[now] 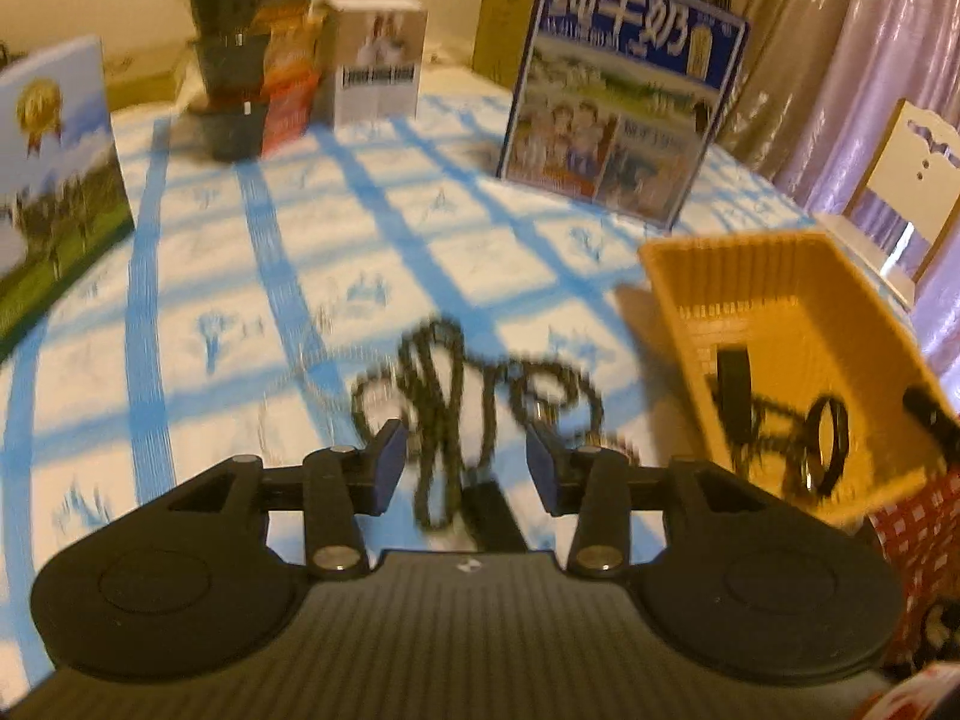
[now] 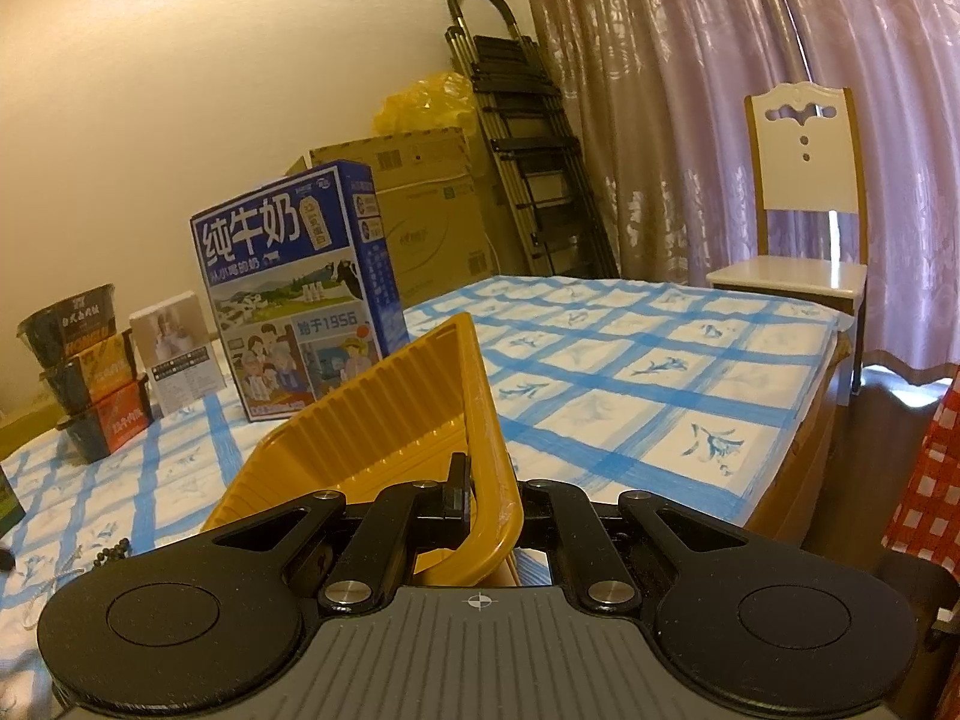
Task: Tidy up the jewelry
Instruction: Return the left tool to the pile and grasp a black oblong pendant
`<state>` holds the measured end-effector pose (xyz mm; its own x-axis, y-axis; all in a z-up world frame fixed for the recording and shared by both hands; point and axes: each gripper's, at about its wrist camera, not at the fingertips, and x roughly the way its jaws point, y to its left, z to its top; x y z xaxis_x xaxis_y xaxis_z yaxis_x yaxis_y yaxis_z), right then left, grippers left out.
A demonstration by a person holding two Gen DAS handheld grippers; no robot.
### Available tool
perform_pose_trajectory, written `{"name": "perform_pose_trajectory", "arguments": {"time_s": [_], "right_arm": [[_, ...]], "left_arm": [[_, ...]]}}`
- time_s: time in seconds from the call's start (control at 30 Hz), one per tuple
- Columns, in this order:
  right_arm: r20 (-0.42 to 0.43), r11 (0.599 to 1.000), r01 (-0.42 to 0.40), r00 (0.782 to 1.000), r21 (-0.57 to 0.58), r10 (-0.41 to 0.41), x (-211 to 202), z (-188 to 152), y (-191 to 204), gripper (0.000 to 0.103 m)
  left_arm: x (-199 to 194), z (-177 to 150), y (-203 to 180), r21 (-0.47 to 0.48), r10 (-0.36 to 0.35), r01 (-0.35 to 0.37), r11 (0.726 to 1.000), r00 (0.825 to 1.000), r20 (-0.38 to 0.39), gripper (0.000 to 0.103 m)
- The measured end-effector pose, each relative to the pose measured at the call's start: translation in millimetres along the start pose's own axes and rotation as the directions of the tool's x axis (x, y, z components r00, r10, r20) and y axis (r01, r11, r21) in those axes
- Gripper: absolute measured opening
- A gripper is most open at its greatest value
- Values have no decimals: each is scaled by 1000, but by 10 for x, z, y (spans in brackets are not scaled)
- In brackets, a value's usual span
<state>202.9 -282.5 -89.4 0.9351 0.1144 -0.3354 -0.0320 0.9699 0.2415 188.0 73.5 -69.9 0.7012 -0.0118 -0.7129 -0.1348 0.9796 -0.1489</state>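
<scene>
Black beads strung as a long necklace (image 1: 468,402) lie looped on the blue-checked surface (image 1: 240,276), directly ahead of my left gripper (image 1: 465,465). One doubled strand runs lengthwise back between the two blue-padded fingers (image 1: 390,456), which are spread apart with nothing pinched. Motion blur keeps me from counting the loops.

To the right of those fingers sits one orange basket (image 1: 750,276), tipped so its inside faces the left wrist view. In it I see two dark rings or bangles and a short beaded piece, though they are blurred.

My right gripper (image 2: 492,498) is clamped on that orange basket's rim (image 2: 492,420), one finger inside the wall and one outside.

Beyond the basket, ahead and left of the right fingers, stands one blue milk carton box (image 2: 294,294) reading "纯牛奶" and "始于1956". Further left is one small white box (image 2: 177,354), then a stack of three dark noodle tubs (image 2: 84,372); the middle one shows "HONGU". Right of the fingers, past the surface's edge, stands one white chair (image 2: 804,204).
</scene>
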Motion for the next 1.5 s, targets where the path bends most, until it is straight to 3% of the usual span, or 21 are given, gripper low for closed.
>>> {"name": "perform_pose_trajectory", "arguments": {"time_s": [0.3,0.53,0.83,1.07,1.3,1.5], "right_arm": [[4,1000,0,1000,-10,0,-12,-9,17,6],[5,1000,1,1000,-13,-1,-11,-14,17,6],[5,1000,1,1000,-14,-1,-11,-15,19,6],[5,1000,1,1000,-13,-1,-11,-15,19,6],[6,1000,1,1000,-14,-1,-11,-16,22,6],[6,1000,1,1000,-14,-1,-9,-14,20,6]], "left_arm": [[222,-337,-195,-1,-14,14,1000,995,-96,42],[423,-390,-349,88,39,-31,996,995,-90,41],[524,-372,-346,108,50,-40,993,995,-87,40],[536,-375,-350,122,56,-46,991,995,-79,35],[517,-427,-344,138,51,-41,990,996,-68,20],[453,-421,-346,148,23,-14,989,998,-60,19]]}}
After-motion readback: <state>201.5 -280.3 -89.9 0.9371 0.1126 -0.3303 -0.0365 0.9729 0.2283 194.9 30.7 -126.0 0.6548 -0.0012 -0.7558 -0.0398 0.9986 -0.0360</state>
